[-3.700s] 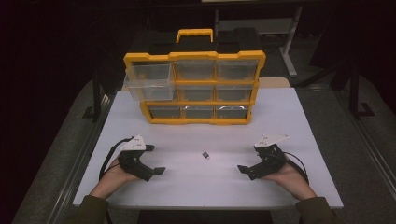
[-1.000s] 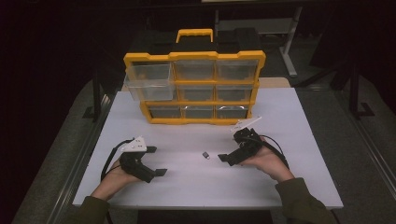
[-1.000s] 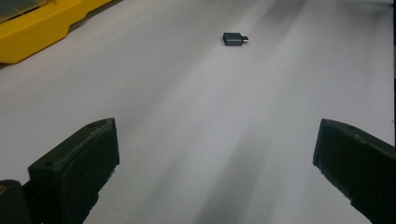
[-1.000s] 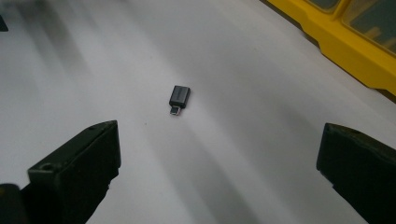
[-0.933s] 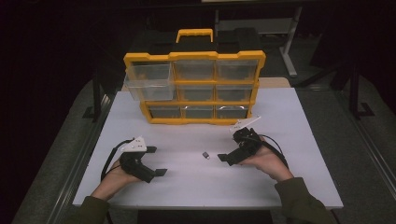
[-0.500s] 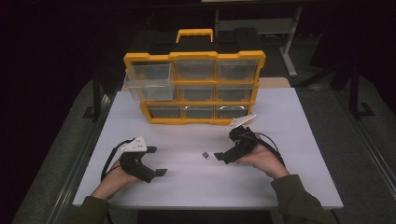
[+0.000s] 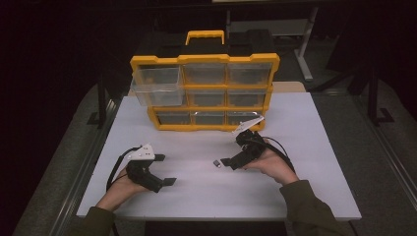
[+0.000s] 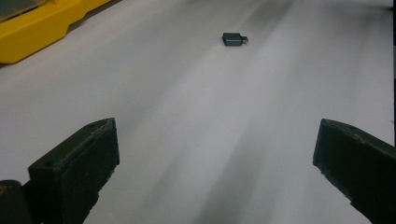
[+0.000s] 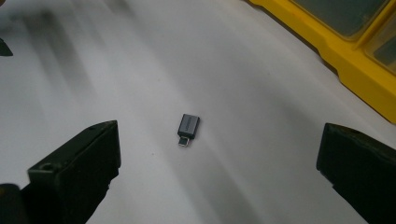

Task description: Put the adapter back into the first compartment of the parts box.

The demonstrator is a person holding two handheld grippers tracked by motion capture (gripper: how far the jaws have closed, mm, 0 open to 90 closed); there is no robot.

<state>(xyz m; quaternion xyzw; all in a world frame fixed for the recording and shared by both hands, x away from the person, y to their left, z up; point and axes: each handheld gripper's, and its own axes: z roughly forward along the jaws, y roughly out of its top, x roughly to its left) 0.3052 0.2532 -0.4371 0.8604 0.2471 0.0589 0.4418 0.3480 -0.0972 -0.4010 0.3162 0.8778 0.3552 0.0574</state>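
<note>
A small dark grey adapter plug lies flat on the white table; it also appears as the adapter between my right jaws and as the adapter far ahead of my left jaws. My right gripper is open, tilted down, its tips just right of the adapter and not touching it. My left gripper rests open at the front left with nothing between its jaws. A yellow organizer with clear drawers stands at the back; its top-left drawer is pulled out.
The organizer's yellow base runs along the upper right of the right gripper view and the base crosses the upper left of the left gripper view. Black cables trail from both grippers. Dark floor and a table leg lie beyond.
My right gripper has moved left from the front right of the table to just beside the adapter, tilting down. The left gripper has stayed put.
</note>
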